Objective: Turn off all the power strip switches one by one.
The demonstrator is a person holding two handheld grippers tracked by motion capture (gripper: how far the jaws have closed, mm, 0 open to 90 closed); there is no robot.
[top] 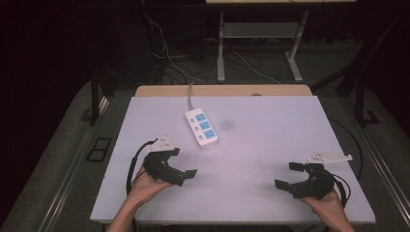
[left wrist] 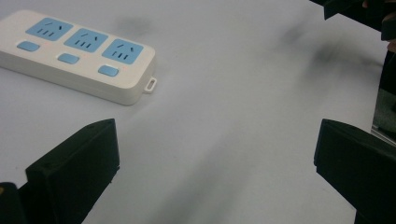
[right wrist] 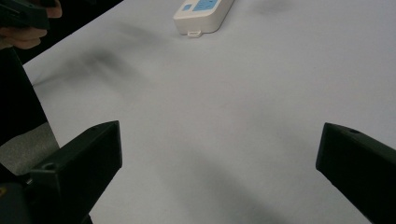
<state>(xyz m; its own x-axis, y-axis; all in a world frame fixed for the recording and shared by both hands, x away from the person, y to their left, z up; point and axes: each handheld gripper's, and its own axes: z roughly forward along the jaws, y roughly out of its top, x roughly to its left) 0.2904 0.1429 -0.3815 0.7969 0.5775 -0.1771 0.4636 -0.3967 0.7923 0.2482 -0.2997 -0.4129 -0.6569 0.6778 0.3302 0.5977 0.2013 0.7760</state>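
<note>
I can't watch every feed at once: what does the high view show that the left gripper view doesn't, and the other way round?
High view: the strip's cord running off the table's far edge, the floor cables behind, the whole table, and both hands, each with its hand-held gripper, left and right, both open and empty.

Left gripper view: the strip's three blue sockets, a blue switch beside each, and the small tab at its near end, seen close up.

Both: the white power strip lying flat, untouched, on the white tabletop.
</note>
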